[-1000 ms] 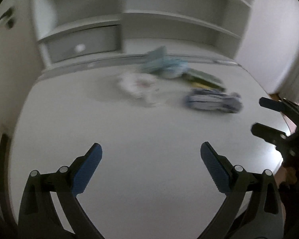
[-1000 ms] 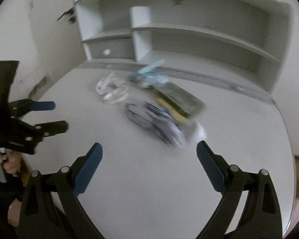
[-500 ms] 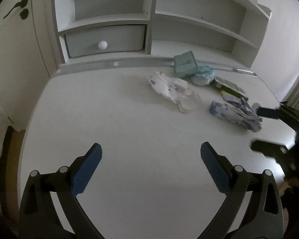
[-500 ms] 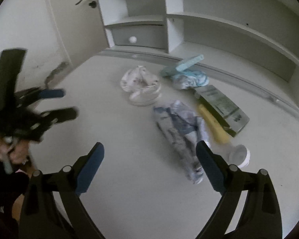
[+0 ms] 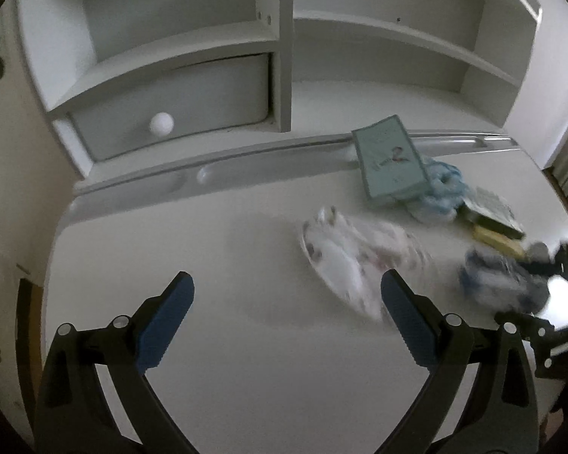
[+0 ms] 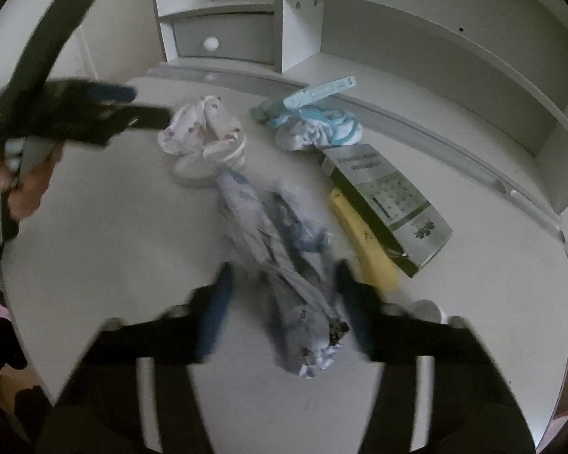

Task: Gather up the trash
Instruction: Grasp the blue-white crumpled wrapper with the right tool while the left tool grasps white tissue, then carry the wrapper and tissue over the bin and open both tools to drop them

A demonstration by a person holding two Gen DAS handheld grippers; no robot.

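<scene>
On a smooth white desk (image 6: 94, 265), the right gripper (image 6: 284, 302) has just been closing, its jaws either side of a crumpled blue-grey wrapper (image 6: 284, 249); contact is too blurred to tell. The left gripper (image 5: 287, 317) hangs wide open beside a crinkled white wrapper (image 5: 344, 253)

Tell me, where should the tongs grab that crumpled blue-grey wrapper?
Probably across its narrow middle, from above. The blue-grey wrapper lies long and thin on the desk, so the right tongs, just closing astride it, span its width there.
</scene>
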